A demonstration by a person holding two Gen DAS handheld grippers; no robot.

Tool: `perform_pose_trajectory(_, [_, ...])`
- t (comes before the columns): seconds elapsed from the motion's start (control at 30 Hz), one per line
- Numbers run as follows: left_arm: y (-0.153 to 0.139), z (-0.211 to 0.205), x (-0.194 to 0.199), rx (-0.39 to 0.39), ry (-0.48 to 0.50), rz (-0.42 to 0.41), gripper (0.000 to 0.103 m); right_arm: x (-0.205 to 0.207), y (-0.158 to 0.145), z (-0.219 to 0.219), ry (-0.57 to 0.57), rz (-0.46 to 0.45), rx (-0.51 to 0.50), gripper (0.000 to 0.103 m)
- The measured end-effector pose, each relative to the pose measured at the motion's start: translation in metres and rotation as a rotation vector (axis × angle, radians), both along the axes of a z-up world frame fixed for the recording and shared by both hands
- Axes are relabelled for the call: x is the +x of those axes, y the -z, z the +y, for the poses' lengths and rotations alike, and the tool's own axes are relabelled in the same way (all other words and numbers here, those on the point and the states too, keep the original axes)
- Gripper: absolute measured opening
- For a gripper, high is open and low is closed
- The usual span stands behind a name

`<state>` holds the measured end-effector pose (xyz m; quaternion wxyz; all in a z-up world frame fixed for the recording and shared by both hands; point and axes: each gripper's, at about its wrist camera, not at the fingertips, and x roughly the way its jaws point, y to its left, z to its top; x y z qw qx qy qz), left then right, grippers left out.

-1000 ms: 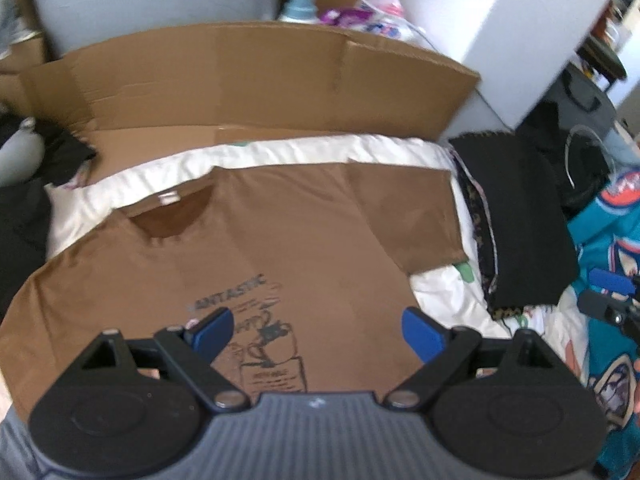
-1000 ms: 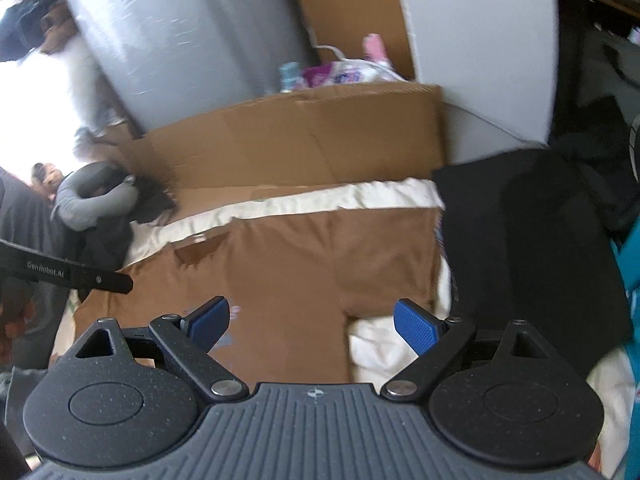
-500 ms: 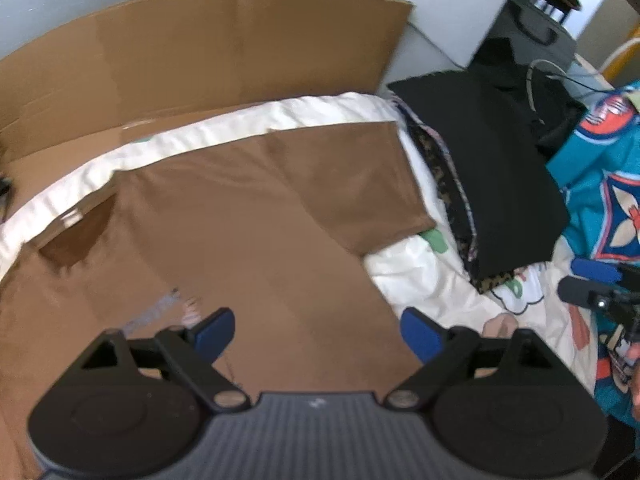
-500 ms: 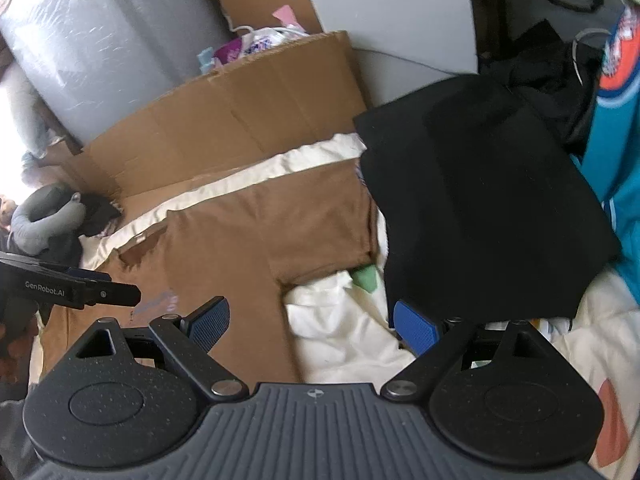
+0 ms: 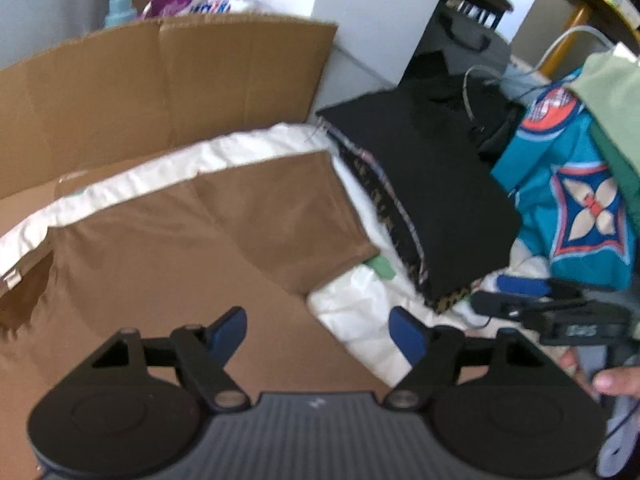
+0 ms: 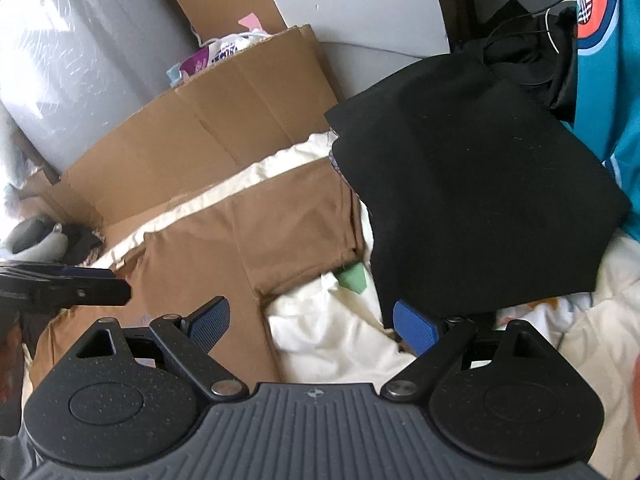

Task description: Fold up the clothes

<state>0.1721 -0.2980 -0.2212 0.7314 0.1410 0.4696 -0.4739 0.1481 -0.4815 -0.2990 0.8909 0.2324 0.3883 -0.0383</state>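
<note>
Brown T-shirt [image 5: 168, 264] lies flat on white bedding [image 6: 340, 332], centre-left of both frames, sleeve spread toward the black folded stack [image 6: 472, 200]. Left tongs [image 5: 318, 330] released, empty, above shirt. Right tongs [image 6: 312, 322] released, empty, over bedding beside the sleeve.

Bed under my fingers, covered by white sheet [image 5: 352, 316], rumpled, with coloured print patches. Brown T-shirt [image 5: 168, 248] lies spread flat on sheet, neck opening at left, one sleeve [image 6: 296, 232] reaching toward black stack. Folded black garment [image 6: 472, 200] tops small stack just right of that sleeve; patterned fabric edges show beneath it in my left view. Teal printed garment [image 5: 568, 216] lies beyond stack, far right. Small green patch [image 6: 352, 278] shows on sheet between sleeve and stack. Cardboard sheet [image 5: 152, 92] stands along bed's far edge.
</note>
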Motion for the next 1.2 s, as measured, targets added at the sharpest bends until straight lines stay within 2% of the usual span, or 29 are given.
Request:
perform_pose_trajectory(0.1, [-0.006, -0.002, 0.002, -0.02, 0.012, -0.021, 0.077, 0.007, 0.008, 0.004, 0.013, -0.033, 0.012, 0.092])
perform_pose_trajectory(0.17, [-0.007, -0.006, 0.005, -0.029, 0.021, -0.024, 0.075, 0.014, 0.014, 0.006, 0.042, -0.035, 0.003, 0.085])
perform_pose_trajectory(0.33, [0.001, -0.011, 0.013, -0.048, 0.016, -0.033, 0.073, 0.032, 0.028, 0.008, 0.099, -0.057, 0.008, 0.083])
perform_pose_trajectory(0.4, [0.009, -0.013, 0.017, -0.046, 0.01, -0.028, 0.068, 0.04, 0.033, 0.009, 0.107, -0.062, 0.006, 0.077])
perform_pose_trajectory(0.47, [0.016, -0.016, 0.02, -0.033, 0.018, -0.021, 0.065, 0.048, 0.04, 0.009, 0.117, -0.051, 0.023, 0.065])
perform_pose_trajectory(0.53, [0.023, -0.018, 0.023, -0.027, 0.031, -0.03, 0.063, 0.055, 0.048, 0.009, 0.143, -0.039, 0.057, 0.064])
perform_pose_trajectory(0.57, [0.026, -0.019, 0.024, -0.026, 0.036, -0.04, 0.061, 0.058, 0.052, 0.008, 0.155, -0.034, 0.074, 0.064])
perform_pose_trajectory(0.6, [0.03, -0.019, 0.026, -0.023, 0.037, -0.053, 0.049, 0.061, 0.055, 0.008, 0.168, -0.028, 0.091, 0.064])
perform_pose_trajectory(0.67, [0.039, -0.022, 0.03, -0.006, 0.018, -0.076, 0.041, 0.068, 0.063, 0.007, 0.193, -0.016, 0.125, 0.063])
perform_pose_trajectory(0.73, [0.047, -0.025, 0.035, 0.007, -0.004, -0.059, 0.039, 0.075, 0.07, 0.006, 0.219, -0.004, 0.159, 0.061])
perform_pose_trajectory(0.83, [0.053, -0.034, 0.039, 0.02, 0.008, -0.037, 0.035, 0.083, 0.079, 0.016, 0.205, 0.013, 0.119, 0.06])
perform_pose_trajectory(0.93, [0.054, -0.039, 0.04, 0.015, 0.028, -0.053, 0.035, 0.088, 0.095, 0.012, 0.257, 0.052, 0.176, 0.051])
perform_pose_trajectory(1.1, [0.069, -0.045, 0.039, 0.021, 0.078, -0.045, 0.02, 0.094, 0.106, 0.008, 0.283, 0.031, 0.162, 0.049])
perform_pose_trajectory(1.2, [0.078, -0.045, 0.037, 0.024, 0.105, -0.053, 0.016, 0.103, 0.112, 0.006, 0.29, 0.056, 0.149, 0.048])
